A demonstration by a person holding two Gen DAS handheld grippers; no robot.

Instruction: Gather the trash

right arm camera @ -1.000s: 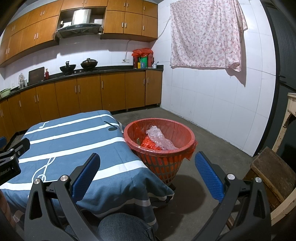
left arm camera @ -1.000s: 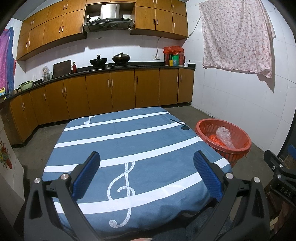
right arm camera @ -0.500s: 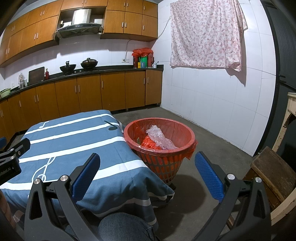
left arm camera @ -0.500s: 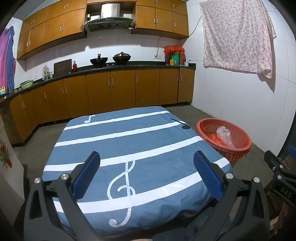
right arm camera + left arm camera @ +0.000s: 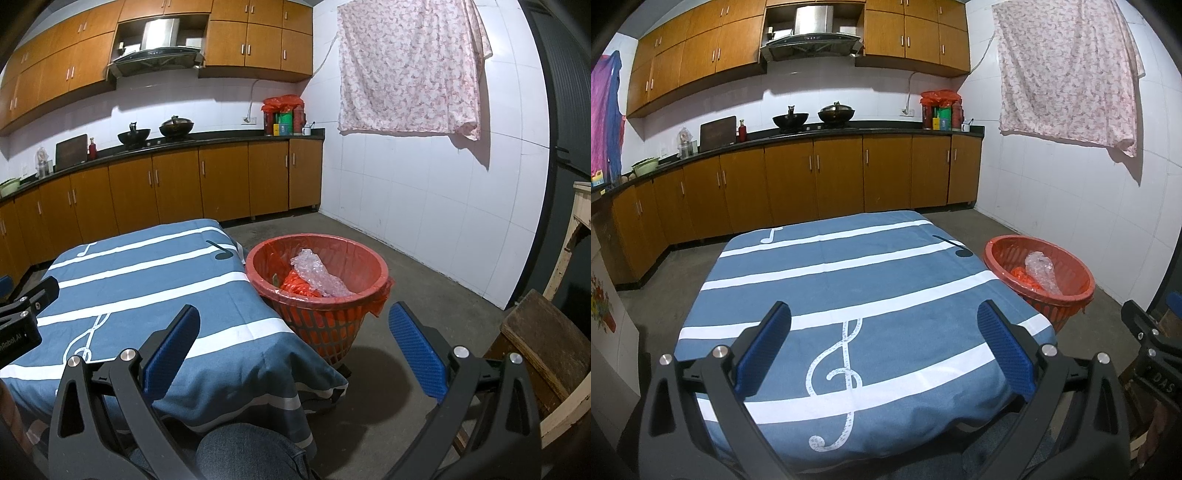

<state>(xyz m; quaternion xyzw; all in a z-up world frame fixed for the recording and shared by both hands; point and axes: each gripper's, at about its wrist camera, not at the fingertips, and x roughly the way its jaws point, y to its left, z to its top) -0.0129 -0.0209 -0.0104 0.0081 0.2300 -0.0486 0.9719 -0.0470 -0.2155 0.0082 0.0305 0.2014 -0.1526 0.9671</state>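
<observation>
A red plastic basket (image 5: 369, 258) lined with a red bag stands on the floor at the table's right side, also seen as the basket (image 5: 1067, 295) in the left wrist view. Inside lie crumpled clear bubble wrap (image 5: 319, 275) and orange plastic trash (image 5: 295, 286). My left gripper (image 5: 884, 345) hovers open over the near part of the blue-and-white music-note cloth (image 5: 849, 280), holding nothing. My right gripper (image 5: 293, 345) is open and empty, low in front of the basket, above the table's right corner.
Wooden cabinets and a dark counter (image 5: 812, 129) with woks line the back wall. A floral cloth (image 5: 406, 66) hangs on the white tiled wall. A wooden stool (image 5: 543, 347) stands at the right. A person's knee in jeans (image 5: 247, 450) shows at the bottom. Concrete floor surrounds the basket.
</observation>
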